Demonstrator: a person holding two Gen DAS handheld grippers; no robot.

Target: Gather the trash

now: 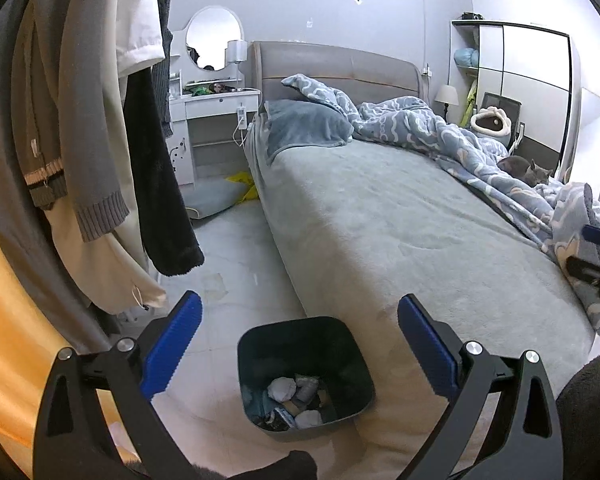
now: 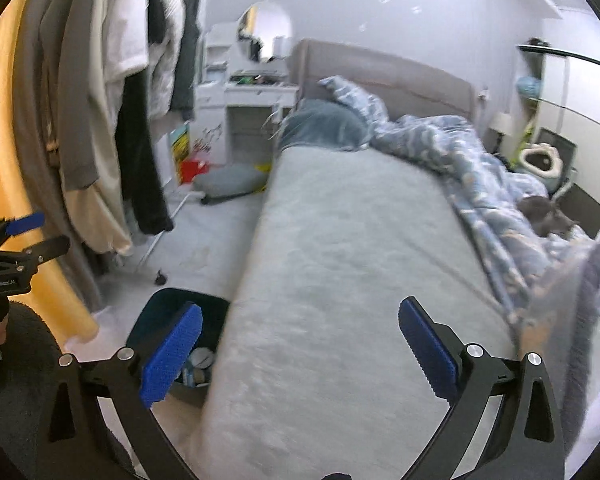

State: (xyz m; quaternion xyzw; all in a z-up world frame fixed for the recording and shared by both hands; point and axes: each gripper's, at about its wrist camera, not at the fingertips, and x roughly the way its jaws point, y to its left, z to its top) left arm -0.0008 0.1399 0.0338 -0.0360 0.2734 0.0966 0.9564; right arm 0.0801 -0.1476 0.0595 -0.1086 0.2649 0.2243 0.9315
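Bin (image 1: pixel 306 372) sits on the pale tiled floor (image 1: pixel 228 248), tucked against the foot corner of the bed (image 1: pixel 380 220): a dark, square-mouthed plastic tub with rounded corners, holding crumpled white wads of trash (image 1: pixel 290 390) and bits of packaging. Left claw (image 1: pixel 299 350) hangs right above it, ribbed blue pads (image 1: pixel 172 350) spread wide on black angular arms, nothing between them. Over in the right wrist view, the right claw (image 2: pixel 300 354) is just as wide and just as empty, poised over the plush grey-green bed cover, its left pad overlapping the bin's rim. The picture there is smeared, so fine detail is hard to call. A rumpled blue quilt (image 1: pixel 440 132) with white cloud swirls piles along the far side of the bed, and a grey cat (image 1: pixel 526 170) lies curled in its folds. A padded grey headboard (image 1: pixel 332 66) stands behind, and a white dressing surface (image 1: pixel 216 104) with a round mirror (image 1: pixel 214 38) sits beside it. At left hang knitted and fleecy clothes (image 1: pixel 100 120), ribbed cuffs dangling
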